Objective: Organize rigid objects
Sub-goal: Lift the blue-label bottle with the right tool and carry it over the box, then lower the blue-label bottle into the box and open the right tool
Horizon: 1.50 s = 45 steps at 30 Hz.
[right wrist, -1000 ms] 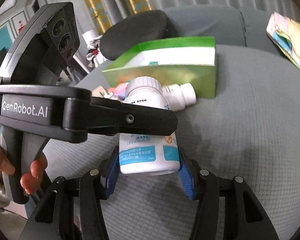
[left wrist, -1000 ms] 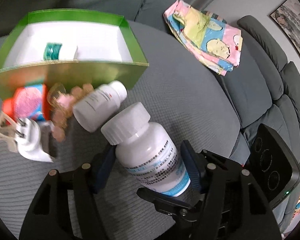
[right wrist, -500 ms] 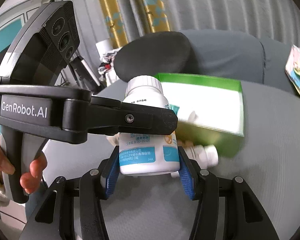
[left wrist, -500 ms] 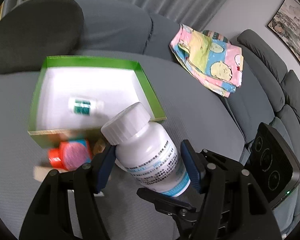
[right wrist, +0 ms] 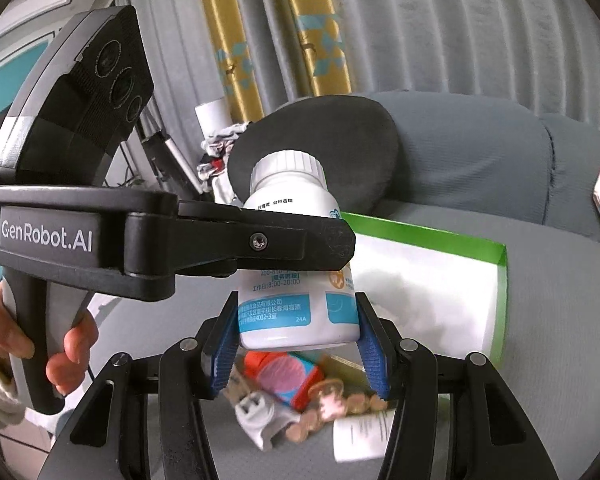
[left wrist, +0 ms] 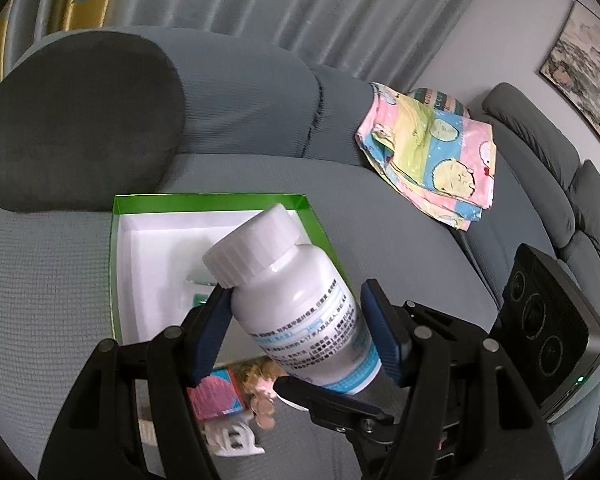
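Both my grippers clamp same white pill bottle [left wrist: 300, 308]: left gripper [left wrist: 296, 332] fingers mid-body, right gripper [right wrist: 298, 340] fingers at base. Bottle hangs above green box [left wrist: 118, 264]. Rigid, light, smooth plastic; I'd grip labelled body, not cap.

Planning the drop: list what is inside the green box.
Inside the green box, a small green-labelled item shows beside the held white bottle, which covers the right part of the white floor.
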### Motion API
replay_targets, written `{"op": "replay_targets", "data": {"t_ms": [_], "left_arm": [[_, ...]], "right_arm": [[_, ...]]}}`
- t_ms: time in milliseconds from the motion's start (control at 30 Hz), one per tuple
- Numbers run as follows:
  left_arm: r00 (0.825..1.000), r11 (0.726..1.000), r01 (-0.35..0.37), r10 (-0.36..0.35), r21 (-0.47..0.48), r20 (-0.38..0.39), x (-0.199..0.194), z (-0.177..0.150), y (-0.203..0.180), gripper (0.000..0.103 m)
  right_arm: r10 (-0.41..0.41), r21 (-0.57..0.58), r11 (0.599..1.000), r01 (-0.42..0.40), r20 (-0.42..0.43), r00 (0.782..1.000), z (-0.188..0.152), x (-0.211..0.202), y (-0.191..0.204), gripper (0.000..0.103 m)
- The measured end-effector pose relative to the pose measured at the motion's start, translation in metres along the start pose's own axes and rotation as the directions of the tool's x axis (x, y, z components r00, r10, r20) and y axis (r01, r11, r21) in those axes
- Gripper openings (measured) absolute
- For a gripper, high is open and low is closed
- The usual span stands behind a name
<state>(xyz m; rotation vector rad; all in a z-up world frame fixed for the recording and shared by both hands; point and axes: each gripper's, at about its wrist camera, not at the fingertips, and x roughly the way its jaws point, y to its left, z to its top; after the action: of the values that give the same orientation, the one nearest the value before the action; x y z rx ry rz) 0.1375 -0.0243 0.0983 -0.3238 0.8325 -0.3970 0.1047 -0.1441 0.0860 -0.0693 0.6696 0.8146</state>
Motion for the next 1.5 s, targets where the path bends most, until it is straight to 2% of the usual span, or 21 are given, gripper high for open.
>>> {"op": "replay_targets", "data": {"t_ms": [300, 867, 1033, 1500], "left_arm": [[0.999, 0.996, -0.009, 0.004, -0.094, -0.05, 0.028, -0.002, 0.046, 0.064], [0.993, 0.981, -0.027, 0.004, -0.192, -0.119, 0.065, -0.011, 0.093, 0.064], [0.992, 0.977, -0.032, 0.005, -0.211, -0.127, 0.071, -0.011, 0.1, 0.064], [0.99, 0.981, -0.066, 0.041, -0.184, -0.138, 0.078, -0.007, 0.098, 0.064]], "right_arm": [[0.034, 0.032, 0.999, -0.032, -0.075, 0.997, -0.007, 0.051, -0.012, 0.055], [0.075, 0.091, 0.994, -0.057, -0.209, 0.975, -0.011, 0.125, -0.033, 0.055], [0.057, 0.083, 0.996, -0.039, -0.234, 0.971, -0.009, 0.135, -0.032, 0.055], [0.044, 0.106, 0.994, -0.017, -0.256, 0.966, -0.005, 0.142, -0.036, 0.055]]}}
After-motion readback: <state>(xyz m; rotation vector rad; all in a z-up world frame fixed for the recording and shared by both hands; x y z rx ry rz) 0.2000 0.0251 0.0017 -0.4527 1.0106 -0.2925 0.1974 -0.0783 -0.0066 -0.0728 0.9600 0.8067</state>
